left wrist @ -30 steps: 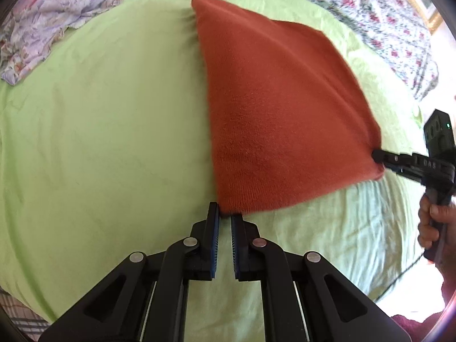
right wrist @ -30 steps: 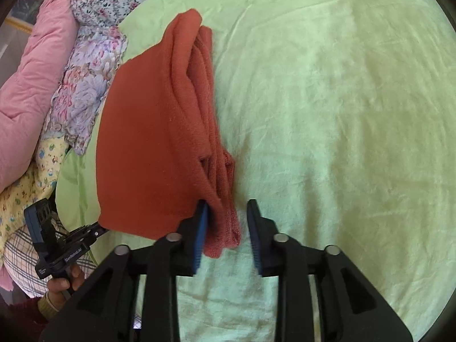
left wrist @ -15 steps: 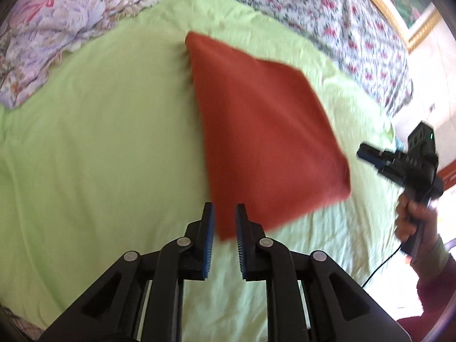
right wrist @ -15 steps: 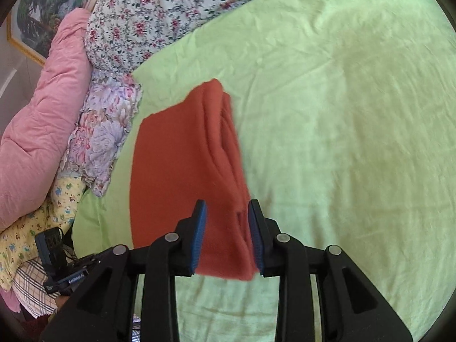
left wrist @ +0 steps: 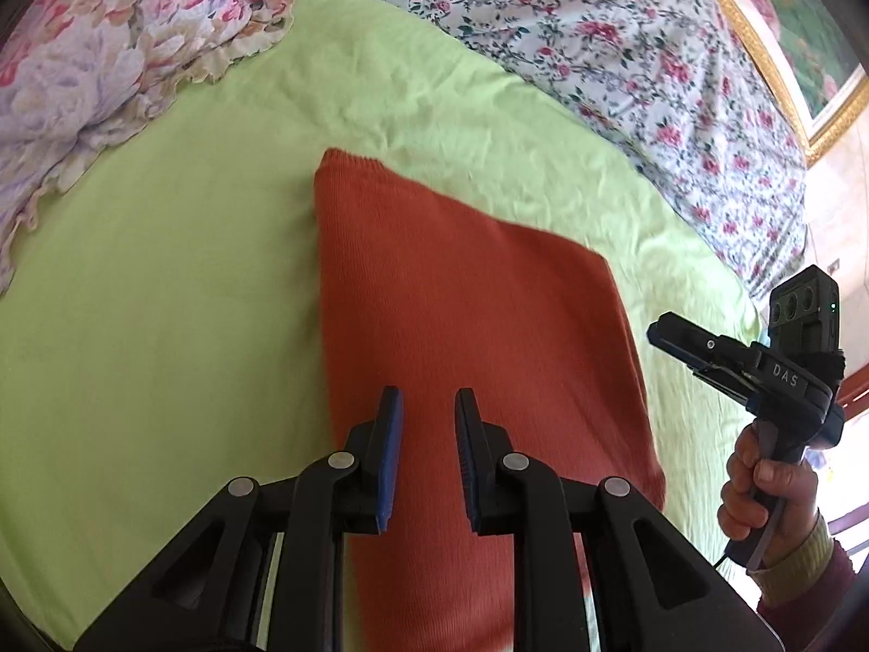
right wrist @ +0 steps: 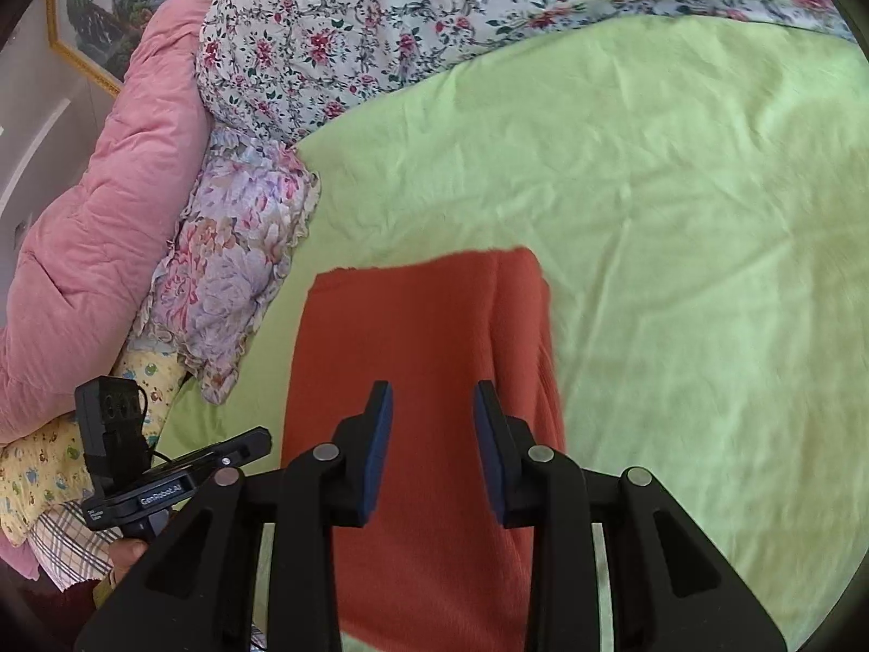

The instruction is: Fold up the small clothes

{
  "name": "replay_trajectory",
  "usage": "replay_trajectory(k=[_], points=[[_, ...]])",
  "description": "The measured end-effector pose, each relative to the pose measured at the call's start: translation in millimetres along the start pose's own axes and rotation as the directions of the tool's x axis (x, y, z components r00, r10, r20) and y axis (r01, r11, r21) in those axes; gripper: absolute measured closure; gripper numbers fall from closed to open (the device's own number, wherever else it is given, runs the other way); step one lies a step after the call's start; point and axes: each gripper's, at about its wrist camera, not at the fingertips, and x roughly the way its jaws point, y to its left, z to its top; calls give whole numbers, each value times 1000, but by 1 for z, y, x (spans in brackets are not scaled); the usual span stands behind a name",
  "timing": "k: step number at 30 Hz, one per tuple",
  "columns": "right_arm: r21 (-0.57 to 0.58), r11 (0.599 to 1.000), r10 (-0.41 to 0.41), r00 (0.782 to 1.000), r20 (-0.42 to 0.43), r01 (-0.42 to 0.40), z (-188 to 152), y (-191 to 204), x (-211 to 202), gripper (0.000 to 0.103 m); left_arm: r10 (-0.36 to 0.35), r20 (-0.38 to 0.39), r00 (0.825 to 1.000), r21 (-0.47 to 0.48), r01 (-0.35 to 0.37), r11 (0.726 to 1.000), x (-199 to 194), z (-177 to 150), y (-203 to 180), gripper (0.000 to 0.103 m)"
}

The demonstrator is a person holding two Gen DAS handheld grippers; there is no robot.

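Here the rust-orange knitted garment [left wrist: 467,315] lies folded into a flat rectangle on the wrinkled lime-green bedsheet [left wrist: 163,282], its far edge squared off and its near end running out of view beneath both grippers. In the right wrist view the same garment [right wrist: 413,358] shows a lengthwise fold line near its right edge, where one layer laps over another. The left gripper [left wrist: 428,451], black with blue pads, hangs above the near part of the cloth with its jaws opening; a gap stands between the pads, the cloth shows through that gap from below, and nothing is pinched. The right gripper [right wrist: 432,445] likewise hangs above the garment with its jaws parted a little wider, the pads clear of the fabric and gripping nothing. From the left wrist view the right gripper [left wrist: 673,334] appears side-on beyond the garment's right edge, held by the person's right hand [left wrist: 760,483] in a sleeve with a yellowish ribbed cuff. From the right wrist view the left gripper [right wrist: 244,443] shows at the lower left, beside the garment's left edge. A frilled pillow with large pale purple and pink flowers [right wrist: 239,266] rests at the sheet's edge, a pink quilted duvet [right wrist: 103,206] is heaped beside it, and a white quilt printed with small red roses [left wrist: 624,54] lies along the far side of the sheet.
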Motion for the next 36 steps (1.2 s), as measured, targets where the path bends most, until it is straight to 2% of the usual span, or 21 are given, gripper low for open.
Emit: replay_trajectory(k=[5,7,10,12,15,18,24,29,33,36], points=[[-14,1000,4,999,-49,-4,16,-7,33,71,26,-6,1000,-26,-26,999,24,22,8,84],[-12,999,-54,995,-81,53,17,-18,46,74,38,-26,999,-42,-39,998,37,27,14,84],[29,998,-58,994,-94,61,16,-39,54,81,66,-70,995,-31,-68,997,58,25,18,84],[31,994,-104,990,-95,107,15,-47,57,81,77,-69,995,-19,-79,997,67,23,18,84],[83,994,-56,994,-93,64,16,-58,57,81,83,-67,994,-23,-85,996,65,26,17,84],[50,997,-58,996,-69,62,16,-48,44,79,76,-63,995,-12,-76,997,53,22,12,84],[10,1000,-15,1000,-11,15,0,-20,0,78,-8,-62,998,19,9,1000,9,-11,-5,84],[-42,999,0,1000,-28,-1,-36,-1,-25,78,-59,-114,992,61,66,996,-10,-52,-22,84],[-31,999,10,998,-56,-12,-67,3,-35,78,-68,-152,986,68,79,995,-17,-84,-26,81],[-36,999,5,996,-91,-9,-92,4,-36,78,-42,-169,985,70,55,996,-18,-101,-23,80]])
